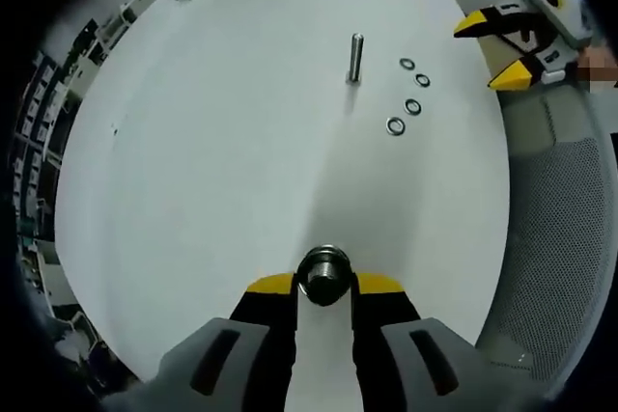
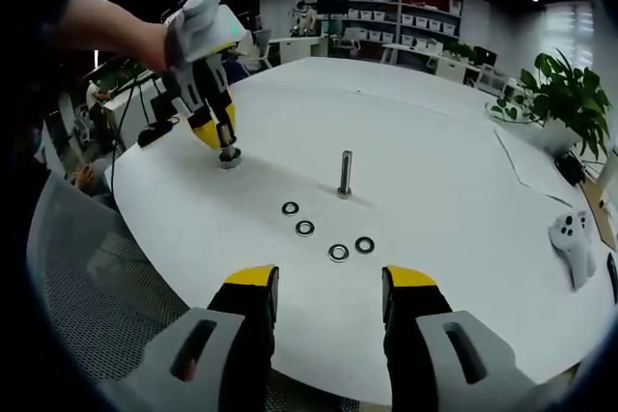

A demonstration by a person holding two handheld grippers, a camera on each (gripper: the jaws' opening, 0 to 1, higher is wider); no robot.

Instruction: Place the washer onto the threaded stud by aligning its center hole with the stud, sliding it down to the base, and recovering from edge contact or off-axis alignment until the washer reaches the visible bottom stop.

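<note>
Four washers (image 2: 325,232) lie loose on the white bench (image 2: 454,171), just beside the upright threaded stud (image 2: 345,174); none is on it, so the whole placement is left to do. The right hand-held gripper (image 2: 325,287) hangs at the bench edge near them, jaws apart and empty. Across the bench, the left hand-held gripper (image 1: 324,284) is clamped on a round metal piece (image 1: 323,274) resting on the surface.

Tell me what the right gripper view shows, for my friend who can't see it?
An upright threaded stud stands on a white round table with four washers lying loose in front of it. The right claw is open and empty at the near edge, while the left claw holds a metal piece on the table.
</note>
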